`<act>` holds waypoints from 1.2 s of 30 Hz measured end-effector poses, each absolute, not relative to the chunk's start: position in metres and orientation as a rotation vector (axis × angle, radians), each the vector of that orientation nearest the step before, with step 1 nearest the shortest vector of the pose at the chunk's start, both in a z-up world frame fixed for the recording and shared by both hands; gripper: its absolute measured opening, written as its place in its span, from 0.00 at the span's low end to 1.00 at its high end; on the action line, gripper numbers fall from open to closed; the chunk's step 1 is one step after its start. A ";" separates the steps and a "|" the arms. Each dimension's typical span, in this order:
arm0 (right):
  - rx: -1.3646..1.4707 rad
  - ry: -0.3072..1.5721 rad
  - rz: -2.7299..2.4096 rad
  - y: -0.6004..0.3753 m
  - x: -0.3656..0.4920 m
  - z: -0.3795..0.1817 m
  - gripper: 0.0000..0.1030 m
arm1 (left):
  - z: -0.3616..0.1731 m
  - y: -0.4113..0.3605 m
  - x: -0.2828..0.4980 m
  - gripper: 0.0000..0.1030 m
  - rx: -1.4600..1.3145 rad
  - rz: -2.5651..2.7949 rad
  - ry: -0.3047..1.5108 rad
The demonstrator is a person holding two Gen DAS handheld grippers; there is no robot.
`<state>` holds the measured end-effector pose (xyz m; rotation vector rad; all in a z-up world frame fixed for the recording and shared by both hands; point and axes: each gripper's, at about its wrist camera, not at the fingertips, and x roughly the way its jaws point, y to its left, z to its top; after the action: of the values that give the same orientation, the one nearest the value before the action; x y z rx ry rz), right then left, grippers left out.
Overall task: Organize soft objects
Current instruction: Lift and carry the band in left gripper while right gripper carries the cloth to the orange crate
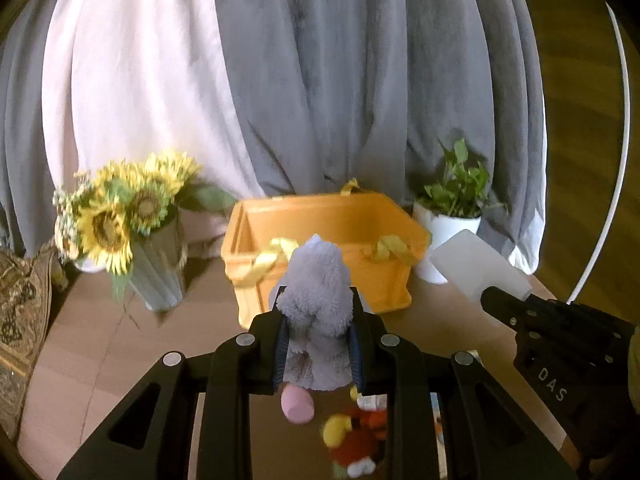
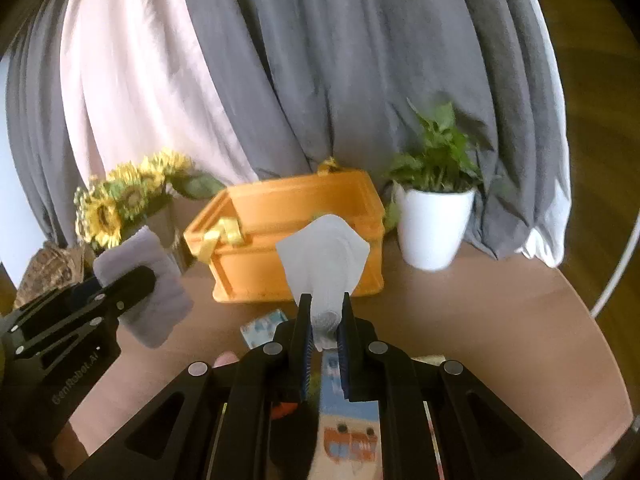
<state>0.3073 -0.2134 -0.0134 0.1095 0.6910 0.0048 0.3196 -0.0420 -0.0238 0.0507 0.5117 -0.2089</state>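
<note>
Both your tongs are clamped on soft things in front of the orange crate.

Left wrist view: your left gripper (image 1: 318, 332) pinches a fuzzy lavender-grey plush (image 1: 316, 304), upright between the blue pads; the orange crate (image 1: 320, 240) sits just beyond its tips, and a red-and-yellow plush (image 1: 352, 440) lies on the table (image 1: 100, 352) below. Your right gripper (image 1: 496, 300) reaches in from the right, a white cloth (image 1: 476, 268) at its tip.
Right wrist view: your right gripper (image 2: 325, 316) is closed on the white cloth (image 2: 324, 260), which fans out above the fingers, crate (image 2: 260, 264) directly behind. Your left gripper (image 2: 132, 284) holds the grey plush (image 2: 160, 308) to the left.
</note>
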 end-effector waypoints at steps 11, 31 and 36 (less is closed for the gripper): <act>0.118 0.614 0.061 -0.212 0.363 0.008 0.12 | 0.001 -0.049 0.367 0.25 0.078 -0.184 0.413; 0.088 0.633 0.132 -0.204 0.488 0.001 0.12 | 0.001 -0.051 0.489 0.25 0.067 -0.168 0.400; 0.100 0.700 0.148 -0.202 0.518 -0.016 0.12 | -0.012 -0.051 0.518 0.25 0.068 -0.163 0.462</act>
<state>0.5181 -0.2016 -0.0157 0.1002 0.6998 0.1482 0.5181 -0.0512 -0.0121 0.0677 0.4619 -0.1625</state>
